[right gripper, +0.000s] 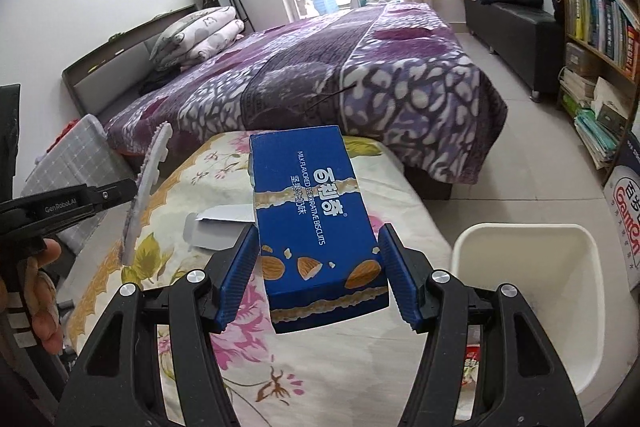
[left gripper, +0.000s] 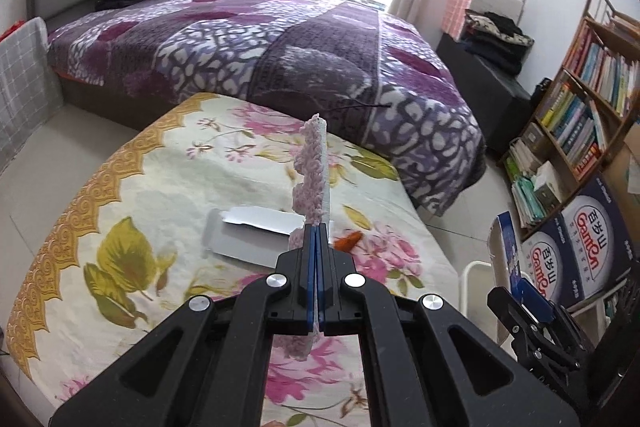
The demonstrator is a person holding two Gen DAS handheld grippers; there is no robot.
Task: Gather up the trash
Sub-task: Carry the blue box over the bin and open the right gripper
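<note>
Left gripper (left gripper: 316,227): jaws closed on a pink foam strip (left gripper: 312,171) — strip stands upright, edge-on, rising past the fingertips.
Right gripper (right gripper: 318,259): blue pads pressed on both long sides of a blue biscuit box (right gripper: 316,219); box held above the counter, printed face up, almonds at the near end.
Counter (left gripper: 120,187): covered by a floral cloth with a gold border.
Left on counter: flattened grey carton (left gripper: 248,235), lying flat; small orange scrap (left gripper: 348,239) just beside it.
Bin (right gripper: 560,291): white, open-topped, on the floor to the right of the counter — red-and-white wrapper (right gripper: 474,359) inside.
Background: bed (left gripper: 280,47) with purple blanket beyond the counter; bookshelf (left gripper: 580,99) at right.
</note>
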